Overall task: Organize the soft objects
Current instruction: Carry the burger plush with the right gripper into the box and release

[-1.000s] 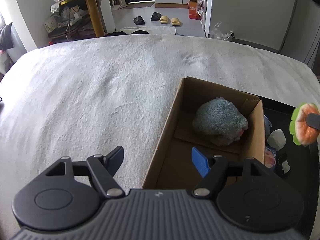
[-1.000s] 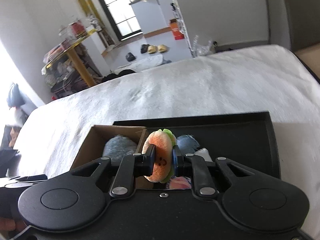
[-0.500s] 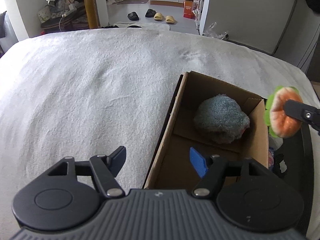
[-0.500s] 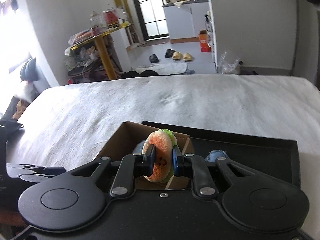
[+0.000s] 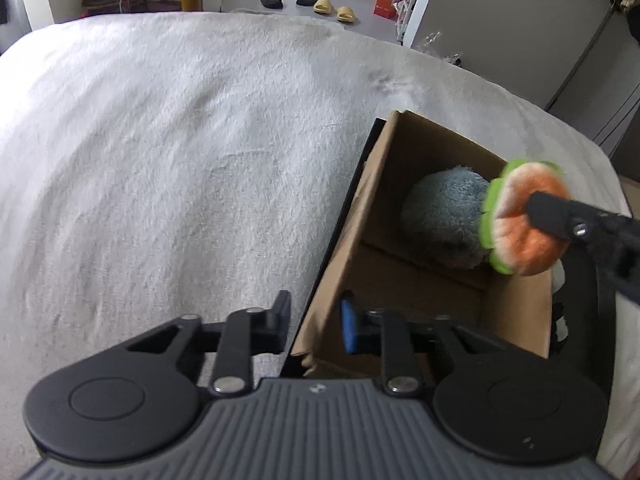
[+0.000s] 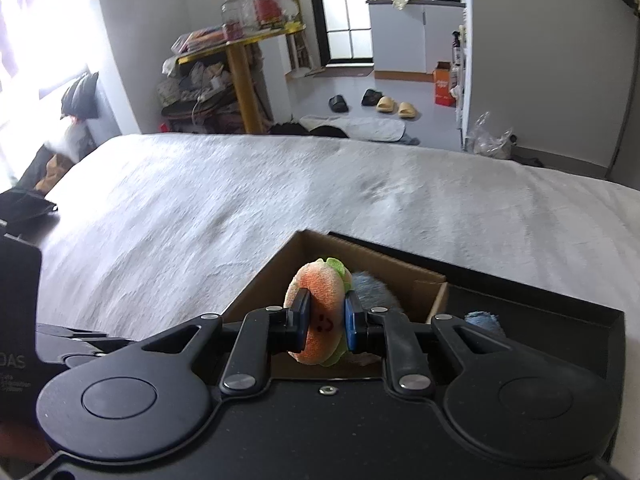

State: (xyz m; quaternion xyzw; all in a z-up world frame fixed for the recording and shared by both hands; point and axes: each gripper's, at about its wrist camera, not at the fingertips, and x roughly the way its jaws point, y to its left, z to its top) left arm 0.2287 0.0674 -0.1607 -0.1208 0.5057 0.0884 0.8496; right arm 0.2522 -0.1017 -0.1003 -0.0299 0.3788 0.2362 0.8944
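My right gripper [image 6: 325,326] pinches the burger plush [image 6: 320,316] just above the cardboard box [image 5: 340,248]. My left gripper [image 5: 314,322], jaws just closing, straddles the box's near wall; whether it pinches I cannot tell. I should steady the box and release low beside the grey plush [image 5: 444,220] inside.

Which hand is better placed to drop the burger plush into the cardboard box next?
Right. Its tongs already squeeze the burger plush over the cardboard box, beside the grey plush. The left tongs have just been closing on the box's near wall, steadying it.
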